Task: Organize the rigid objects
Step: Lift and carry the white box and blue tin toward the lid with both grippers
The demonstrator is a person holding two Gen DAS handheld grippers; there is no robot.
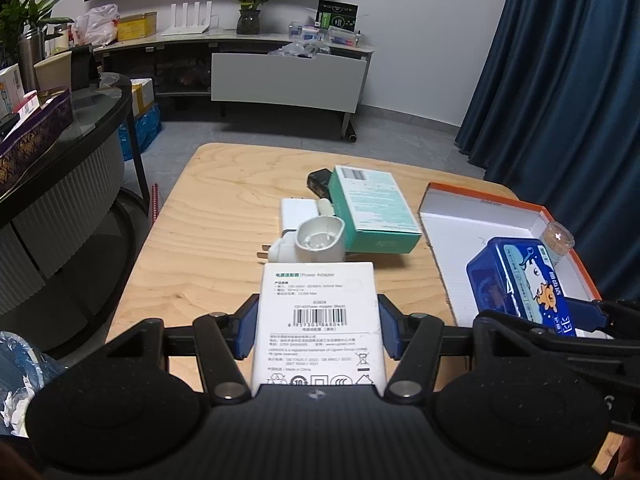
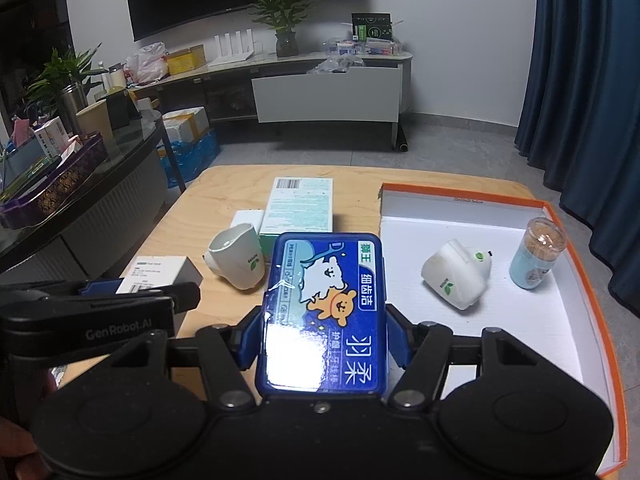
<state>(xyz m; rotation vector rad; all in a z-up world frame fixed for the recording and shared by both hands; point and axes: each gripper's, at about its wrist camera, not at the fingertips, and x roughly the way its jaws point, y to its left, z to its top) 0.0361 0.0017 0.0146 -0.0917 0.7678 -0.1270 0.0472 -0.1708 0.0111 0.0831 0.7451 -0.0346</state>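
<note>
Power adapter box (image 1: 318,320), white with a barcode on its face, sits low in the middle of the left wrist view, clamped between the blue pads of the left gripper (image 1: 318,326) and held above the wooden table (image 1: 208,216). Over in the right wrist view, the right gripper (image 2: 325,338) squeezes a glossy blue floss box (image 2: 325,312) with a cartoon bear on it, also held up off the table. Just past the white box lie a white cup-shaped adapter (image 1: 316,242), a flat white charger (image 1: 296,210) and a teal carton (image 1: 370,210). At the right of the frame a shallow orange-rimmed tray (image 2: 460,196) holds a white rounded dispenser (image 2: 456,274) and an upright toothpick jar (image 2: 538,254), well apart from each other.
</note>
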